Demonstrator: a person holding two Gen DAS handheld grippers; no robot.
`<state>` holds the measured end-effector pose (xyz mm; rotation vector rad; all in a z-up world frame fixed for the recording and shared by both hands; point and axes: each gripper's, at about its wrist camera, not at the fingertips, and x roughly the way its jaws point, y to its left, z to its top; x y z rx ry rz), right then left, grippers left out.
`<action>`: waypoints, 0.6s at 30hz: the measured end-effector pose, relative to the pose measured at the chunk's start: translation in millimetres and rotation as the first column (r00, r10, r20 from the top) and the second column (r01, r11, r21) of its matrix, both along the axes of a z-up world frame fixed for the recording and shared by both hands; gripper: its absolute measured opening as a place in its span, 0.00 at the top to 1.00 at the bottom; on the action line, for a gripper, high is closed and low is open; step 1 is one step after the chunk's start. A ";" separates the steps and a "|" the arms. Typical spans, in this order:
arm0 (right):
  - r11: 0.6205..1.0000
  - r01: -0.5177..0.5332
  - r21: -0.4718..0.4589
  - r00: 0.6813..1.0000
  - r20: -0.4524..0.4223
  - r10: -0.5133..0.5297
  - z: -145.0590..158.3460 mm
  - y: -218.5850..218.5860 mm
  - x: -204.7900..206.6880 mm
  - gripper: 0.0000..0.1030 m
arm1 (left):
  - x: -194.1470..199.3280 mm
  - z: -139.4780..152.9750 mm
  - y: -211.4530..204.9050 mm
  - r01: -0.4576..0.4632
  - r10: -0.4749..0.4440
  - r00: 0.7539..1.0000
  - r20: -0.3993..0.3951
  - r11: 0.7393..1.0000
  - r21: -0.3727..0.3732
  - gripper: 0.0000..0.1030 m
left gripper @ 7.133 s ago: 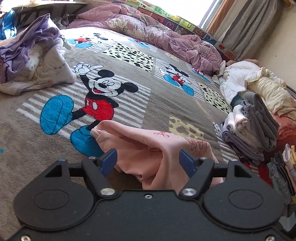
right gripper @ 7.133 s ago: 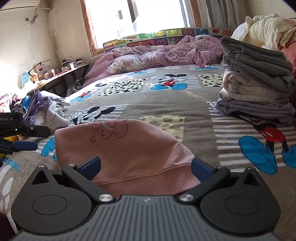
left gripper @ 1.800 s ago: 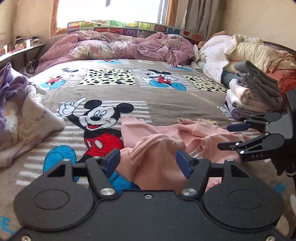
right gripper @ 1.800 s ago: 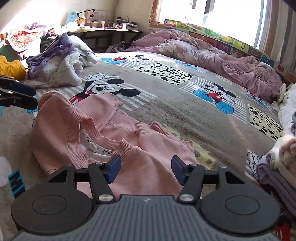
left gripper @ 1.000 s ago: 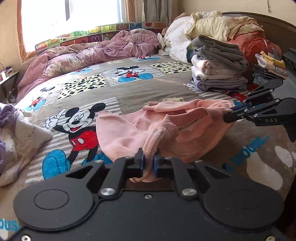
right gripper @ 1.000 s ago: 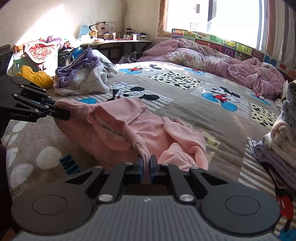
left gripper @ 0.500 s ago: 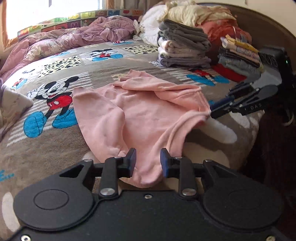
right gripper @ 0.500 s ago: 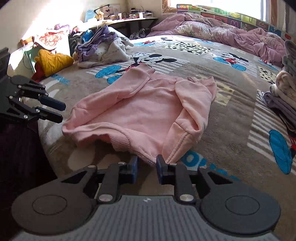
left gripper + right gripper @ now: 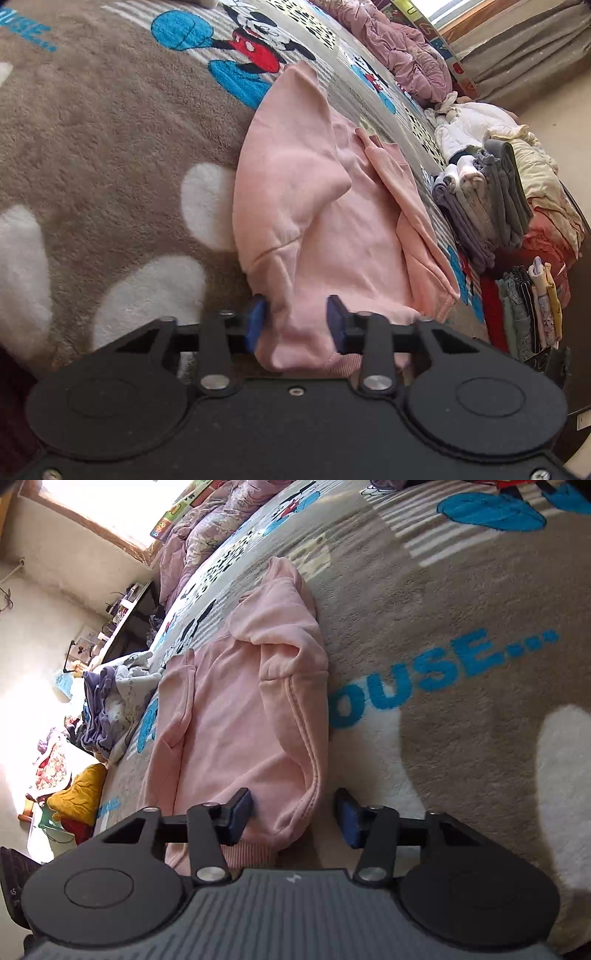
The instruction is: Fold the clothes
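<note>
Nearest to us, our left gripper (image 9: 297,321) has its blue fingers (image 9: 255,319) parted, one on each side of a hem corner of the pink sweatshirt (image 9: 328,221); the cloth lies loose between them and nothing is pinched. Our right gripper (image 9: 293,818) is parted wider, its fingers (image 9: 240,814) straddling the other hem corner of the pink sweatshirt (image 9: 251,716), also without clamping it.

The sweatshirt lies spread on the bed's Mickey Mouse blanket (image 9: 110,147), hem toward us and sleeves folded in over the body. Just beside the sweatshirt in the right wrist view, blue lettering (image 9: 436,679) runs across the brown pile.

Beyond the sweatshirt in the left wrist view stands a stack of folded clothes (image 9: 480,206), with a heap of white and cream bedding (image 9: 517,147) behind it. In the right wrist view, past the sweatshirt's far sleeve, lies a pile of unfolded purple and white laundry (image 9: 110,701). Farthest from the sweatshirt, a rumpled purple quilt (image 9: 399,55) lies at the head of the bed under the window.
</note>
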<state>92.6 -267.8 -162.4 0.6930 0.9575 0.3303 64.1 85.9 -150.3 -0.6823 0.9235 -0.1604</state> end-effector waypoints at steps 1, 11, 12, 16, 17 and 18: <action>1.000 0.012 0.013 1.000 0.008 -0.012 0.1 0.6 -4.1 0.91 | -3.6 5.8 0.1 -0.015 0.014 1.000 0.027 1.000 0.024 0.98; 1.000 -0.002 -0.002 1.000 0.001 0.002 -13.5 7.7 -25.2 0.86 | -11.3 -3.1 16.7 -0.025 0.029 0.999 -0.046 0.996 0.086 0.94; 1.000 0.003 -0.022 1.000 0.026 -0.002 -8.2 7.8 -25.9 0.81 | -13.3 -0.8 16.5 -0.024 0.028 0.999 -0.037 0.996 0.089 0.94; 0.995 0.028 -0.100 0.992 0.126 -0.015 13.0 8.1 -28.8 0.60 | -20.1 22.9 16.0 -0.056 0.045 0.995 0.085 0.990 0.130 0.67; 0.992 0.035 -0.119 0.988 0.151 -0.017 18.4 8.2 -29.5 0.60 | -19.5 27.4 14.6 -0.057 0.041 0.994 0.106 0.987 0.149 0.64; 0.990 0.043 -0.138 0.984 0.176 -0.018 23.7 8.3 -30.2 0.60 | -18.9 31.8 13.3 -0.058 0.037 0.991 0.126 0.984 0.168 0.63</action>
